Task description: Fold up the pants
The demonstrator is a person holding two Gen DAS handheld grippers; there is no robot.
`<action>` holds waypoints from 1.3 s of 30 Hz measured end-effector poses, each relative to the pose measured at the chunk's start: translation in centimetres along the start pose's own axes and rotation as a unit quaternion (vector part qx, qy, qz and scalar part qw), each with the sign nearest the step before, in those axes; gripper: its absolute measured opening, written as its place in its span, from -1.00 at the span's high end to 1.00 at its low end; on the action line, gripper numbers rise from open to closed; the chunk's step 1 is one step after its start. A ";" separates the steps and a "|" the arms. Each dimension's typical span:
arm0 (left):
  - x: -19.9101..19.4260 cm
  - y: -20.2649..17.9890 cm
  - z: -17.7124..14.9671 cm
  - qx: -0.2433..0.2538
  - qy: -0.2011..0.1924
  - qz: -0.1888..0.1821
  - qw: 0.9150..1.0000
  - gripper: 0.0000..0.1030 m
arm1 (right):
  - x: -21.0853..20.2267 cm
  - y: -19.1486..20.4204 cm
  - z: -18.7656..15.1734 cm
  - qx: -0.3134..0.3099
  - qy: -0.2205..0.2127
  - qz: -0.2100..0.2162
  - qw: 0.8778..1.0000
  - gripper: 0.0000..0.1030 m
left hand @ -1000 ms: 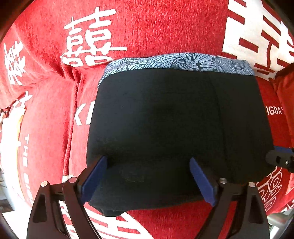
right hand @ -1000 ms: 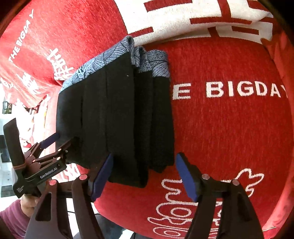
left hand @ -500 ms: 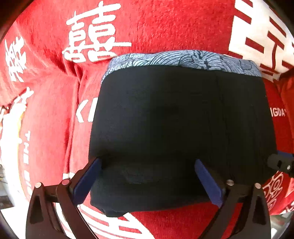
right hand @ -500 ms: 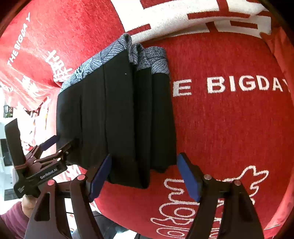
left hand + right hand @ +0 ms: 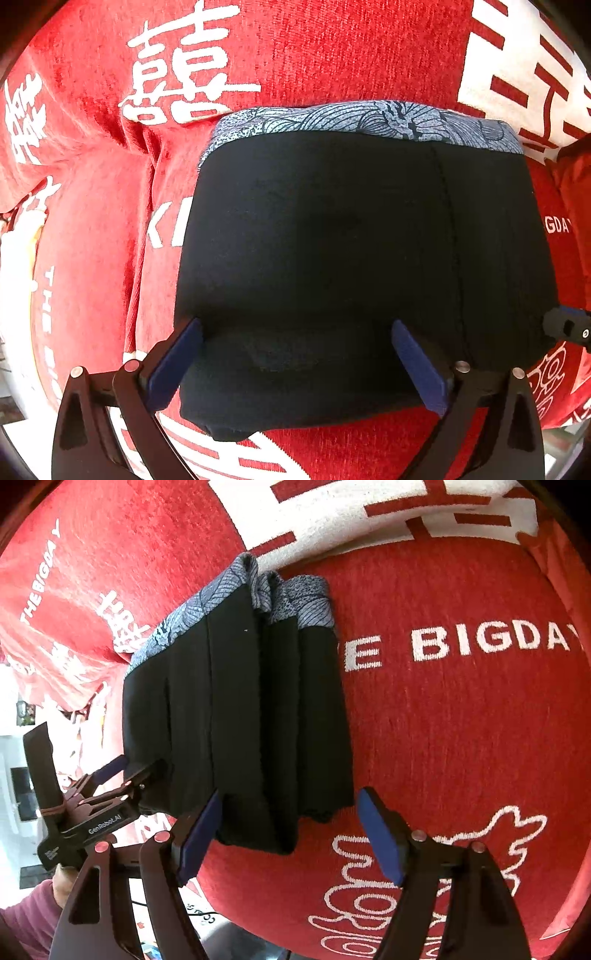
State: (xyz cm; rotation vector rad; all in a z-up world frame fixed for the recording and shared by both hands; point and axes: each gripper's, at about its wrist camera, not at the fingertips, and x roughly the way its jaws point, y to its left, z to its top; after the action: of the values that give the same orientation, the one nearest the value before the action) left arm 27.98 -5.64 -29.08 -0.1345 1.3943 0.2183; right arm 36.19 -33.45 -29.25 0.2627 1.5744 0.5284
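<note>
Left wrist view: the pants (image 5: pixel 354 258) lay folded into a compact black block on the red cover (image 5: pixel 332 55), with a blue-grey patterned band along the far edge. The left gripper (image 5: pixel 295 363) stood over the near edge of the block, its jaws having just been opening and now spread wide. The near fold lay between the blue pads (image 5: pixel 175 363), which sat at its sides without visibly pressing on it. White characters and lettering on the cover were partly hidden under the block. The tip of the right gripper (image 5: pixel 570 328) showed at the right edge, just beside the block.

Right wrist view: the pants (image 5: pixel 236 716) appeared as several stacked layers, the patterned band again at the far end. The right gripper (image 5: pixel 288 834) straddled the near right corner, jaws apart and gripping nothing (one pad (image 5: pixel 197 836) over the black cloth, the other over bare cover (image 5: pixel 461 720)). The left gripper (image 5: pixel 122 775) reached the block's left edge. A hand (image 5: pixel 62 875) and a maroon sleeve (image 5: pixel 29 908) showed below it. "BIGDAY" lettering lay clear to the right of the block.
</note>
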 end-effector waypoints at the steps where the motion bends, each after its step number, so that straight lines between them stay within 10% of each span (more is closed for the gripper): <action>1: 0.0 0.0 0.0 0.001 -0.001 -0.001 1.000 -0.97 | -0.1 -0.2 0.0 0.004 -0.003 0.003 1.000 -0.52; 20: -2.0 5.9 2.6 -0.043 -0.021 -0.009 0.999 -0.97 | -1.5 -1.9 2.6 0.037 -0.031 0.056 0.997 -0.53; 30: 1.5 8.7 4.5 -0.061 0.032 -0.140 0.988 -0.97 | 0.1 -3.8 4.6 0.019 -0.002 0.121 0.993 -0.56; 39: 4.7 7.9 5.5 -0.044 0.042 -0.180 0.982 -0.97 | 1.7 -4.2 5.9 -0.011 0.009 0.178 0.984 -0.60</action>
State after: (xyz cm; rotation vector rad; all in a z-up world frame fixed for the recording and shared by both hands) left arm 32.19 3.65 -32.48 -0.4696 1.4183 -0.0283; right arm 42.47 -35.25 -32.77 0.5309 1.5446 0.8263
